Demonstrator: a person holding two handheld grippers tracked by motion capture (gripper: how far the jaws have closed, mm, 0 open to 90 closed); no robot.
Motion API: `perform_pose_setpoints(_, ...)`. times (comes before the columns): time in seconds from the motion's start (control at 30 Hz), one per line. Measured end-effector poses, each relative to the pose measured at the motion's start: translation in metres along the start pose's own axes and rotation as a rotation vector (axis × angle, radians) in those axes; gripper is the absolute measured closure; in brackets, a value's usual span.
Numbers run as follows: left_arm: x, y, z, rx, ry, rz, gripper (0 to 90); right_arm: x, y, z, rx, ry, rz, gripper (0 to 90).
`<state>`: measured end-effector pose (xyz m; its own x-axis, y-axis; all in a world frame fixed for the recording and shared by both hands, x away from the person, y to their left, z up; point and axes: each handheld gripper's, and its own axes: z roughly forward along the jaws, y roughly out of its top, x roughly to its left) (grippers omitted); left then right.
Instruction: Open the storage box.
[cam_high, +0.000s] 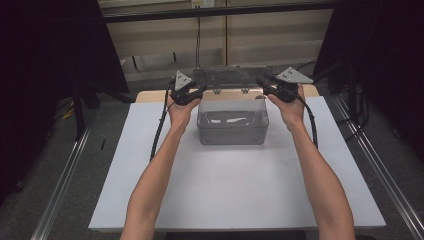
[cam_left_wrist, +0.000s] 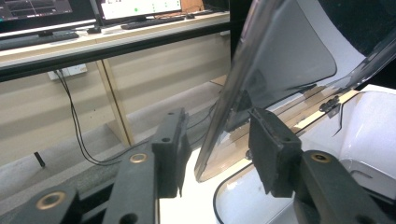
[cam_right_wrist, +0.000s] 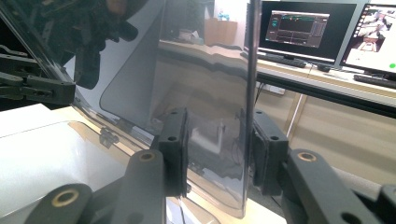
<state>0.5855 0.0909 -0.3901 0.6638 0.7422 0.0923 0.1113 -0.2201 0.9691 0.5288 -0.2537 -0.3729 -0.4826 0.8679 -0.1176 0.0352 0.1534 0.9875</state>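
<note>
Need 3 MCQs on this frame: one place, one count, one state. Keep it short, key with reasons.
1. Where does the box sit on the white board?
A. far half, about centred
B. near left corner
C. near right corner

2. How many hinges join the lid to the box?
A. one
B. two
C. four

3. What state is the lid in?
A. shut flat on the box
B. swung up and open on its hinges
C. off, lying on the board

Key:
1 A: in the high view the box stands toward the far edge, between the two hands.
2 B: two small hinges show along the back rim.
3 B: the lid stands up behind the box, with the left gripper at its left end and the right gripper at its right end, an edge between each pair of jaws.
</note>
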Motion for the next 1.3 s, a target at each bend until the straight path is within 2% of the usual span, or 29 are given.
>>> perform_pose_setpoints(0.1, -0.001, 0.002, 0.002, -0.005, -0.011, -0.002, 60.8, -0.001, 0.0, 0.001, -0.008, -0.004, 0.007, 63.9)
perform_pose_setpoints(0.13, 0.0, 0.002, 0.002, 0.001, -0.02, 0.01, 61.8, -0.001, 0.0, 0.002, -0.008, -0.005, 0.012, 63.8)
perform_pose_setpoints(0.3, 0.0, 0.004, 0.003, 0.012, -0.019, 0.009, 65.1, -0.002, 0.0, 0.004, -0.011, -0.016, 0.046, 62.8)
perform_pose_setpoints(0.4, 0.001, 0.005, 0.003, 0.011, -0.019, -0.009, 66.5, -0.003, -0.001, 0.007, -0.025, -0.024, 0.067, 62.1)
perform_pose_setpoints(0.63, 0.003, 0.006, 0.005, 0.014, -0.02, -0.025, 67.0, -0.006, -0.004, 0.011, -0.033, -0.03, 0.099, 62.1)
perform_pose_setpoints(0.83, 0.006, 0.006, 0.005, 0.02, -0.022, -0.03, 68.5, -0.009, -0.016, 0.016, 0.021, -0.027, 0.111, 60.6)
perform_pose_setpoints(1.07, 0.009, 0.006, 0.009, 0.02, -0.02, -0.037, 69.5, -0.012, -0.023, 0.02, 0.013, -0.018, 0.14, 61.0)
perform_pose_setpoints(1.3, 0.011, 0.005, 0.01, 0.028, -0.022, -0.033, 71.2, -0.015, -0.028, 0.026, 0.044, -0.011, 0.148, 60.1)
